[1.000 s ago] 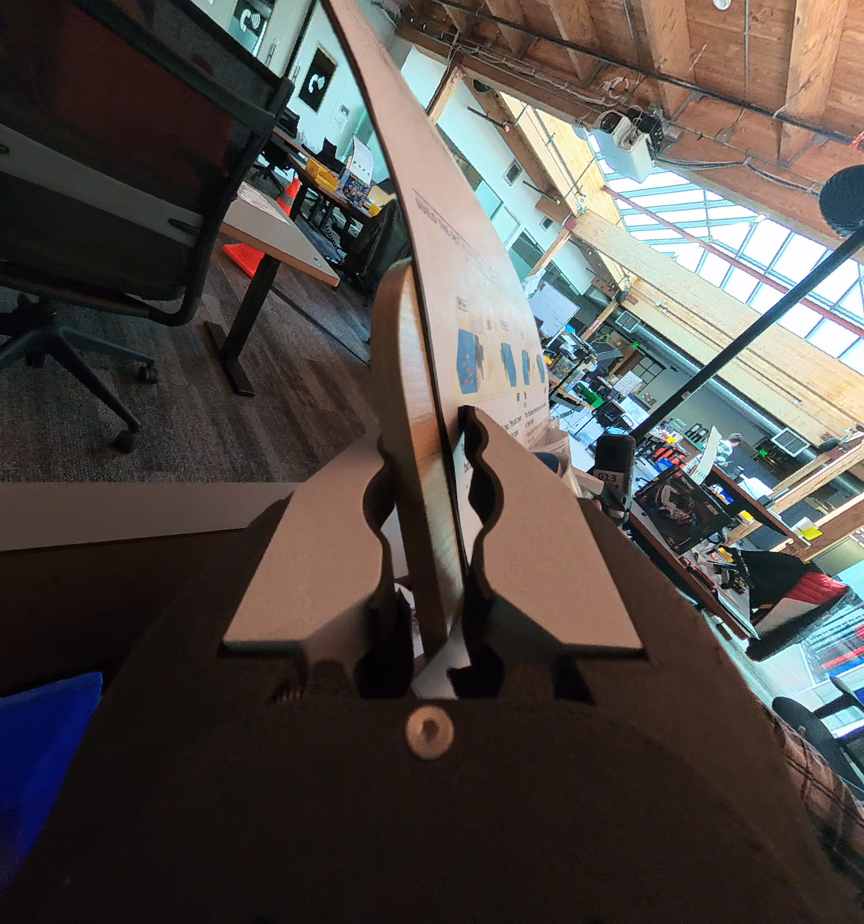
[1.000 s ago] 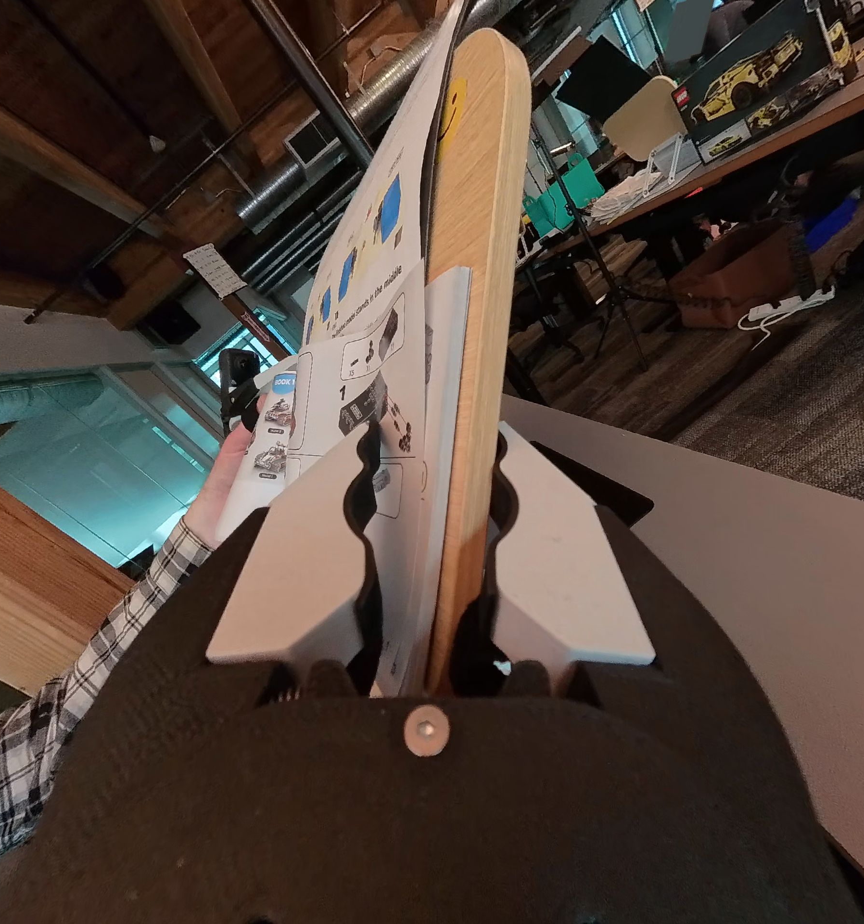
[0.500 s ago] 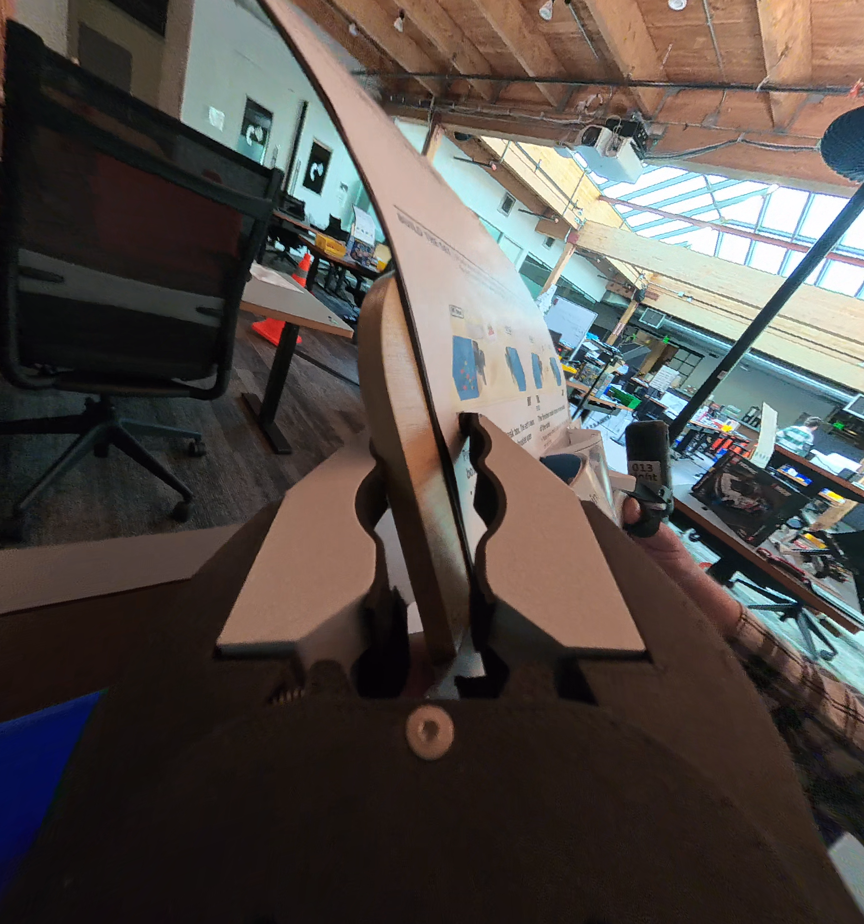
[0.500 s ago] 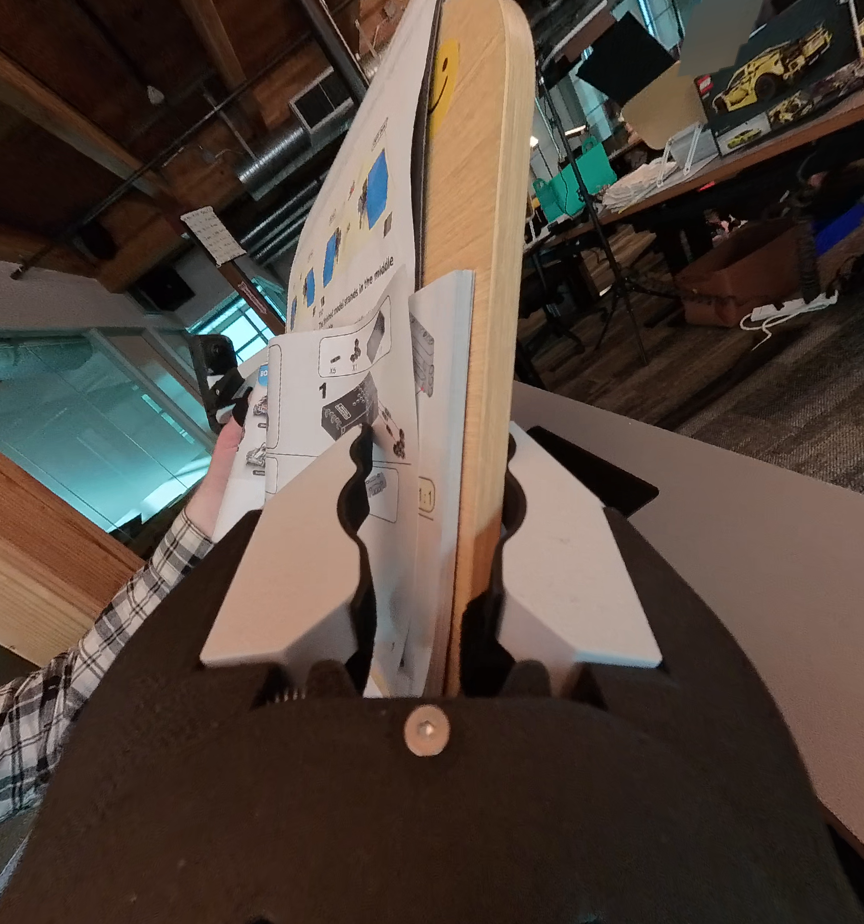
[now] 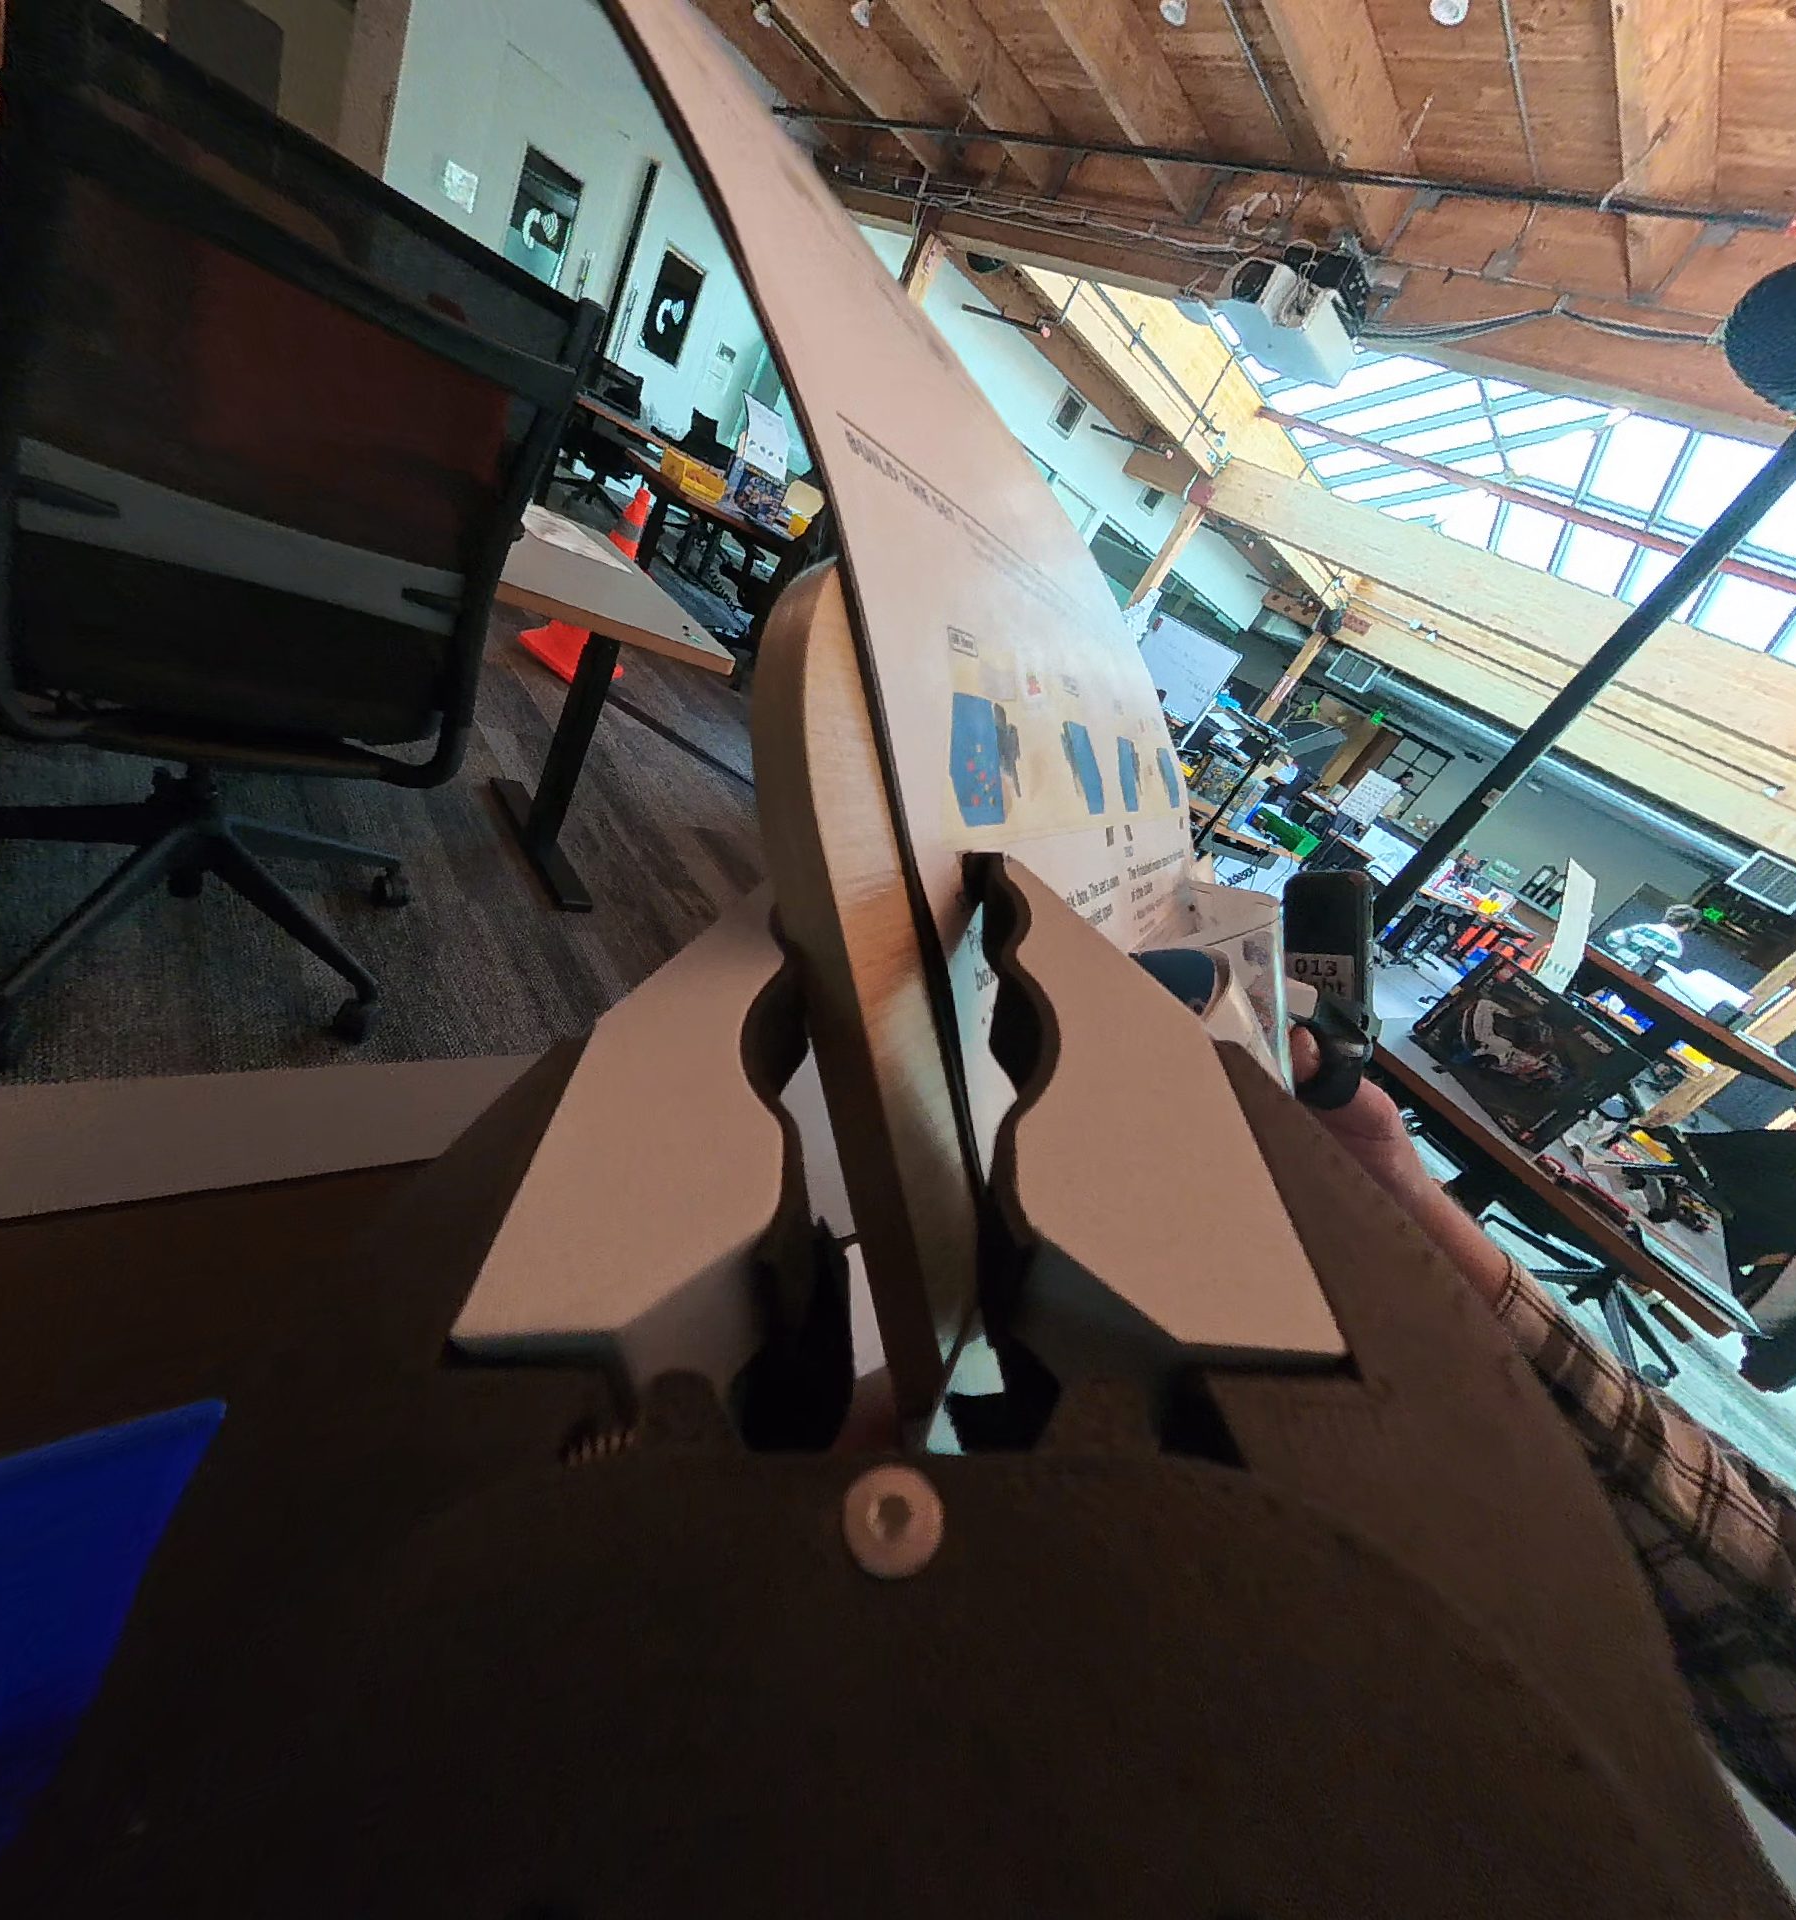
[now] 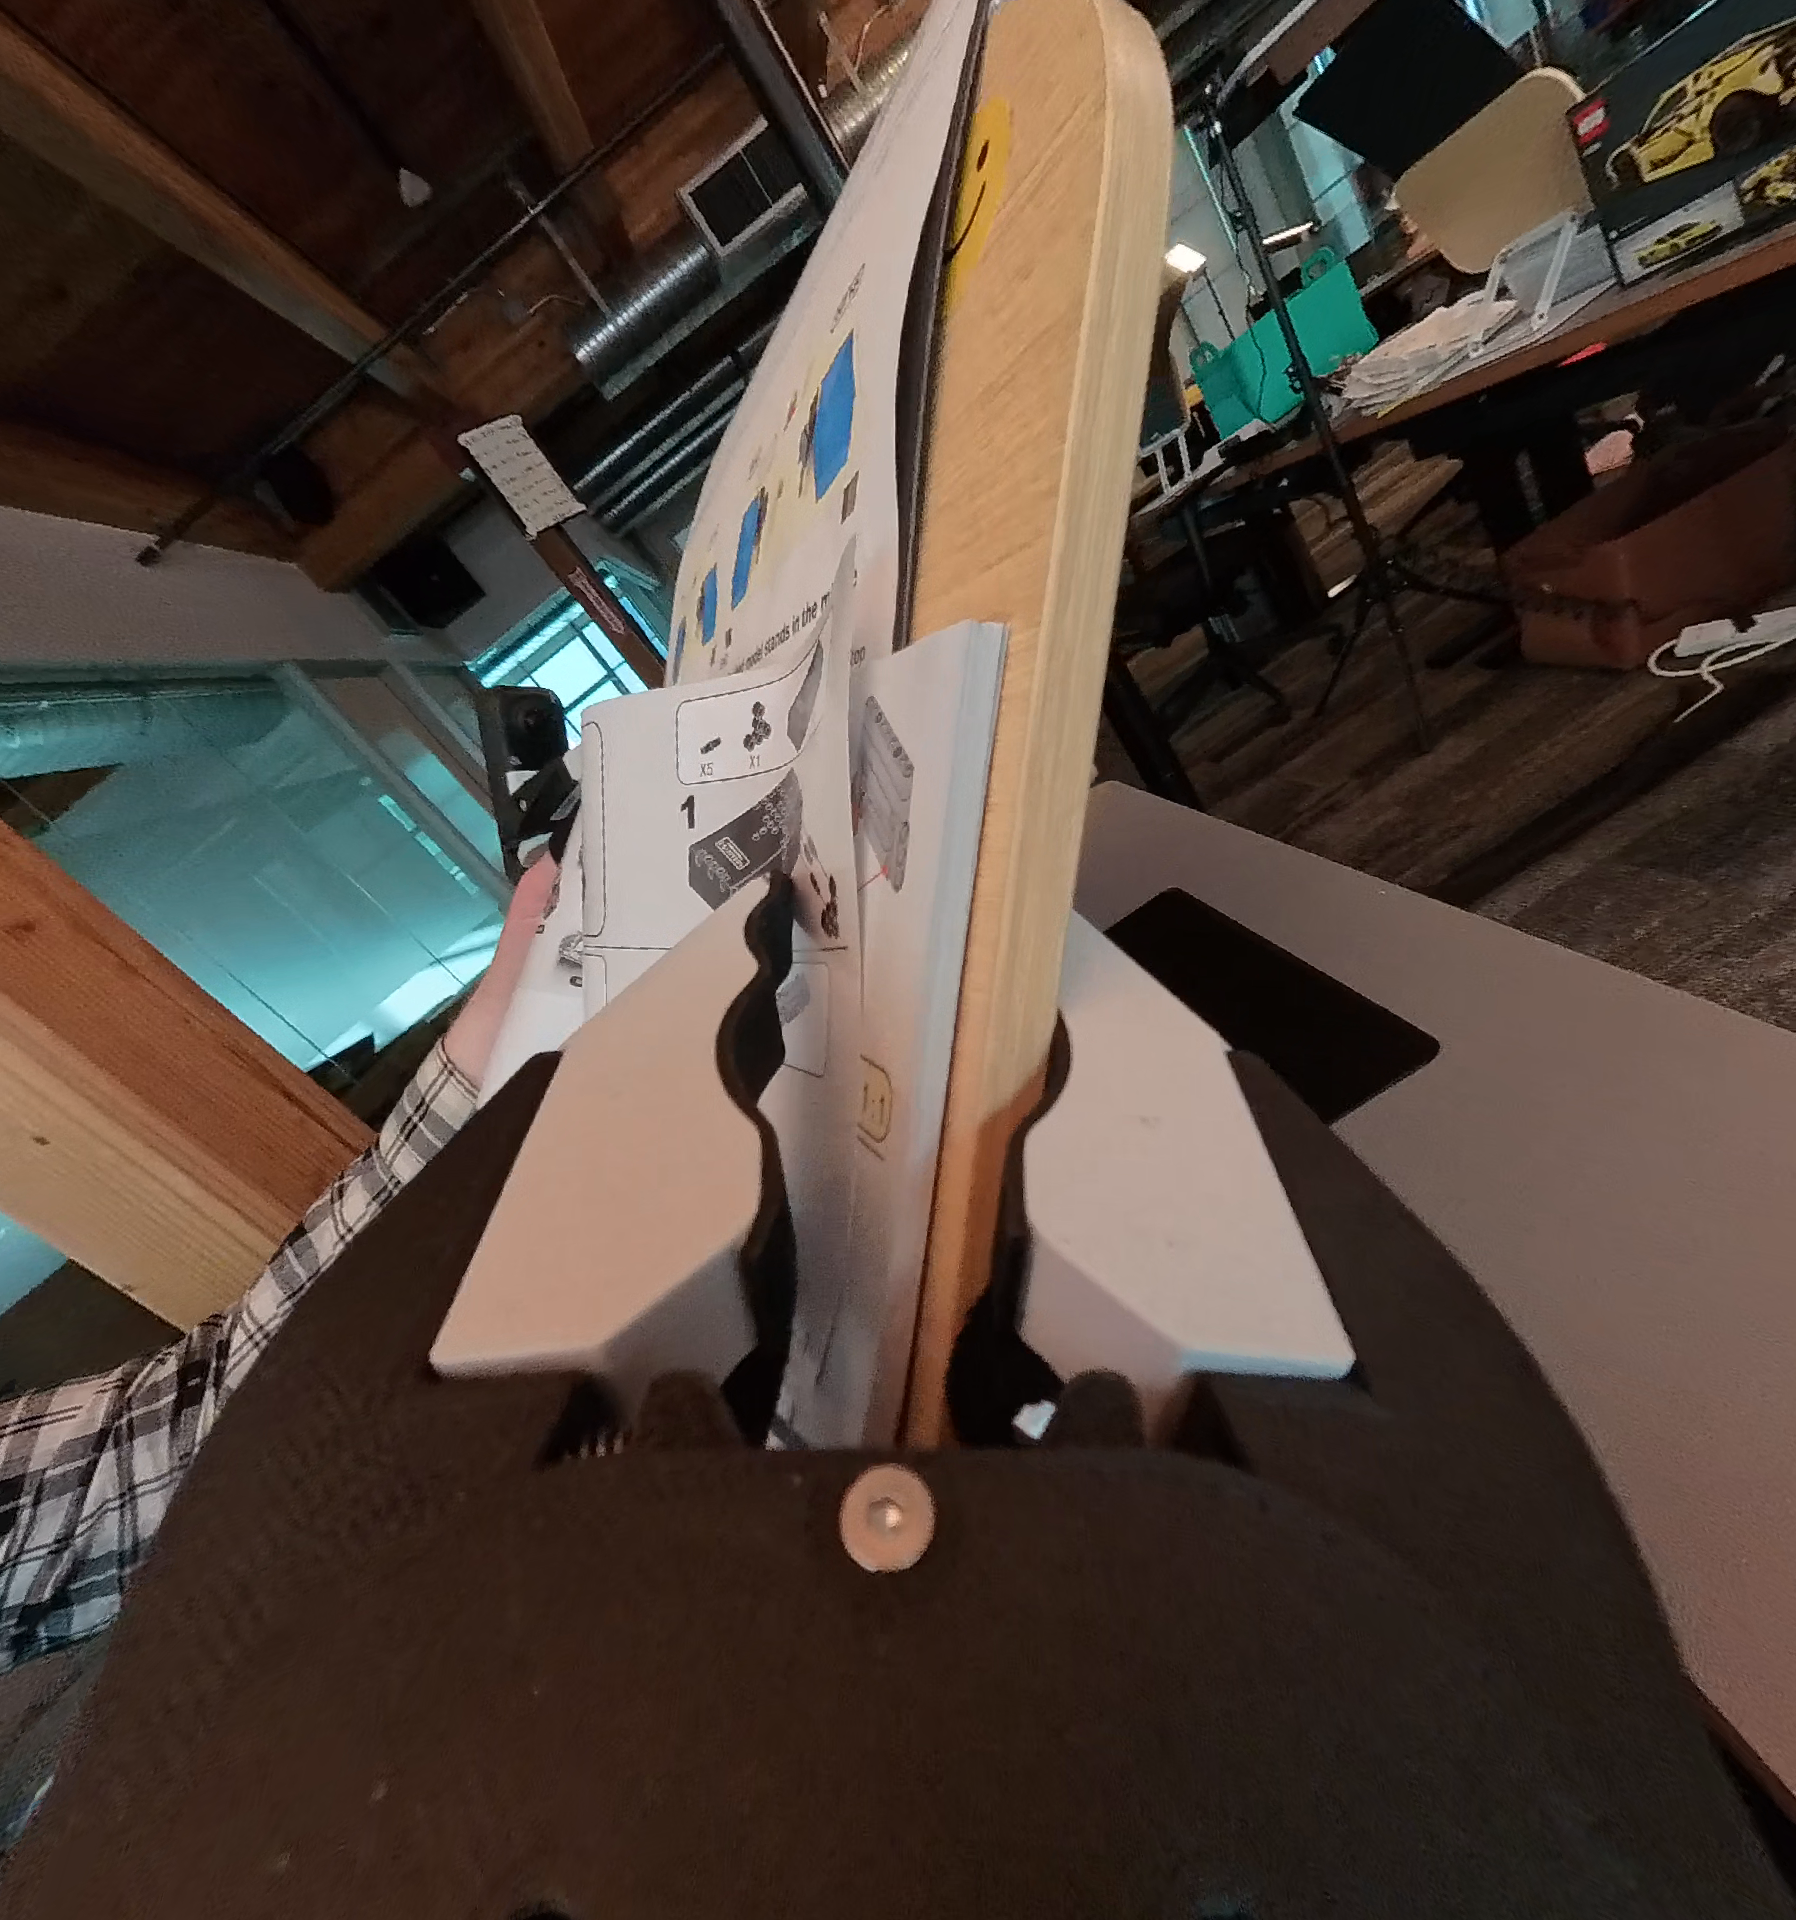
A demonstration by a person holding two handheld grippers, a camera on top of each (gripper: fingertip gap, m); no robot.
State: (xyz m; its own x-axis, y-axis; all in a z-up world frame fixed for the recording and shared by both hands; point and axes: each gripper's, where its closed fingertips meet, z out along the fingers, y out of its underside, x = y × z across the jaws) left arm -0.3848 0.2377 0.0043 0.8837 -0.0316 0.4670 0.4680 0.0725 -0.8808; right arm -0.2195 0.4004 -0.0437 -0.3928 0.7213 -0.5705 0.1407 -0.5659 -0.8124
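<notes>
Two grippers clamp one wooden board [image 5: 852, 935] from opposite ends, holding it on edge in the air above a grey table [image 6: 1600, 1195]. In the left wrist view, the left gripper [image 5: 889, 1049] has its pale jaws closed on the board's rounded end, pinching a large printed sheet [image 5: 998, 644] against the wood. In the right wrist view, the right gripper [image 6: 904, 1049] is likewise closed on the other end, trapping an open instruction booklet [image 6: 769, 831] flat against the board [image 6: 1039, 436].

Judging by its thick, straight edge, the board looks stiff and fairly heavy, so a hold near each end suits it. The papers are thin and floppy; the big sheet curves away from the wood and could slip if either grip loosens. A yellow sticker [image 6: 982, 177] sits near the board's top.

Behind, a black mesh office chair [image 5: 250, 499] and an orange cone [image 5: 603, 582] stand on carpet. A plaid sleeve [image 6: 94, 1475] reaches toward the board's far end, probably the arm behind the left gripper.
</notes>
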